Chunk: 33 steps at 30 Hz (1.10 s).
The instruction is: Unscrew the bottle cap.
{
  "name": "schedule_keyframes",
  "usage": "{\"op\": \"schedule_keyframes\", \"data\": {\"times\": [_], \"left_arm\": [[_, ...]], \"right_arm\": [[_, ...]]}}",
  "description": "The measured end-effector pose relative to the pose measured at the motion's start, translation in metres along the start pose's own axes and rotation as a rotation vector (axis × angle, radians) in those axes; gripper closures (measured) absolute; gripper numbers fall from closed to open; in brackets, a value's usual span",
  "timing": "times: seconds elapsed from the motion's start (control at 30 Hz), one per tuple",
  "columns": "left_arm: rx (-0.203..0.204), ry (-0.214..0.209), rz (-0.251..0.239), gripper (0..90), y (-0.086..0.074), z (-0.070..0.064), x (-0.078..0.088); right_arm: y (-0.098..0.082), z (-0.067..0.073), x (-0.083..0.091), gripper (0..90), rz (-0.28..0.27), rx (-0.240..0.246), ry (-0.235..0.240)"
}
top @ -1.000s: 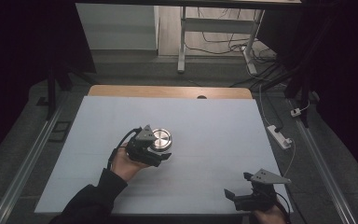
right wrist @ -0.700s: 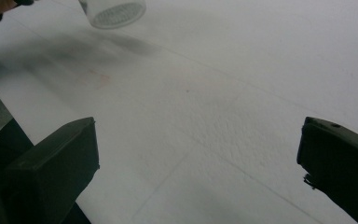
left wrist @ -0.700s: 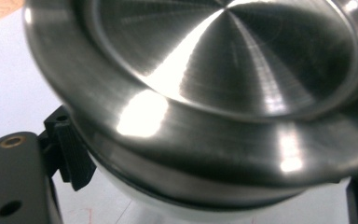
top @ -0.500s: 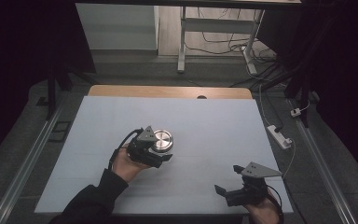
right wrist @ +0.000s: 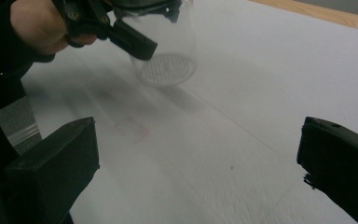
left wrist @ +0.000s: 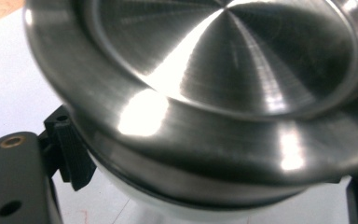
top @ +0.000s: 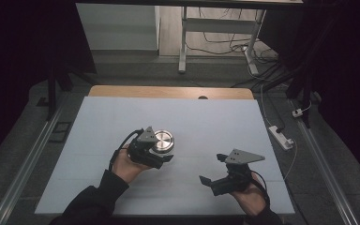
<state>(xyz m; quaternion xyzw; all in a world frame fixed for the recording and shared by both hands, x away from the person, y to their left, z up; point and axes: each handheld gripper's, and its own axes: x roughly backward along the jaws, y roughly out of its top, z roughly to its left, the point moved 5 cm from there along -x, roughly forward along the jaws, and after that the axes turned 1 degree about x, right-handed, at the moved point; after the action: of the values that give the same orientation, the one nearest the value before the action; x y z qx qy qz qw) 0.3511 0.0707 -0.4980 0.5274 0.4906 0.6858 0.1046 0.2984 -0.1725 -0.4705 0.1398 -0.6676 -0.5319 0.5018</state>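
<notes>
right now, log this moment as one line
left gripper: shut on jar below metal lid | right gripper: open, empty | jar: upright on table

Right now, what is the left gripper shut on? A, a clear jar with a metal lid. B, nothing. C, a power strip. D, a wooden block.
A: the left gripper clamps the jar just under its lid; the right gripper is open, apart.

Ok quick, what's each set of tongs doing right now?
Left tongs: shut on the jar, gripped just under its steel lid.
Right tongs: open, nothing between them, above the white table.
</notes>
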Motion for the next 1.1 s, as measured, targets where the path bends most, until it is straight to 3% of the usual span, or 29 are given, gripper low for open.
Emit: {"op": "schedule_keyframes", "data": {"times": [0.2,0.53,1.1], "left_arm": [[-0.002,-0.002,0.001,15.1,0.000,-0.001,0.000],[-0.009,-0.014,0.001,15.1,0.000,-0.002,0.001],[-0.007,-0.032,0.018,15.1,0.001,-0.010,-0.004]], "right_arm": [[0.017,0.001,-0.017,0.0,0.007,0.026,0.023],[0.045,0.008,-0.040,0.0,0.013,0.067,0.004],[0.081,0.018,-0.086,0.0,-0.010,0.070,0.054]]}}
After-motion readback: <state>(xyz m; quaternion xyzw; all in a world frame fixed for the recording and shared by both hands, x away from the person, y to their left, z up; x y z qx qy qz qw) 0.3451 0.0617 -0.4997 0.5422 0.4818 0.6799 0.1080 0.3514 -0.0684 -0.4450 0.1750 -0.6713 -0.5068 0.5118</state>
